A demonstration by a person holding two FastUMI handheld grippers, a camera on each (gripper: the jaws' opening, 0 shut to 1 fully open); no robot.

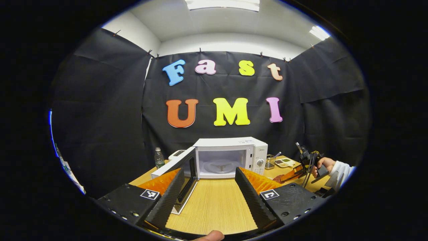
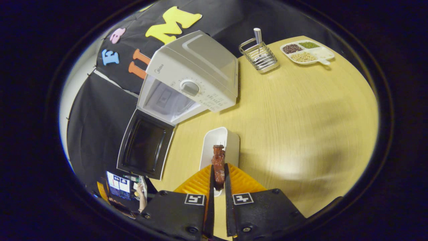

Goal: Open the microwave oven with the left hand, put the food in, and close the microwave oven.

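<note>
The white microwave stands on the wooden table with its door swung wide to the left; a glass turntable lies inside. My left gripper is open in front of it, holding nothing, its left finger near the door. In the right gripper view the microwave appears tilted with its door hanging open. My right gripper is shut on a brown piece of food, held above a white oblong dish. The right gripper and the hand holding it also appear at the right of the left gripper view.
A wire cutlery rack and a divided tray of beans sit at the far side of the table. A water bottle and a white device stand left of the microwave. Bare tabletop lies before the microwave.
</note>
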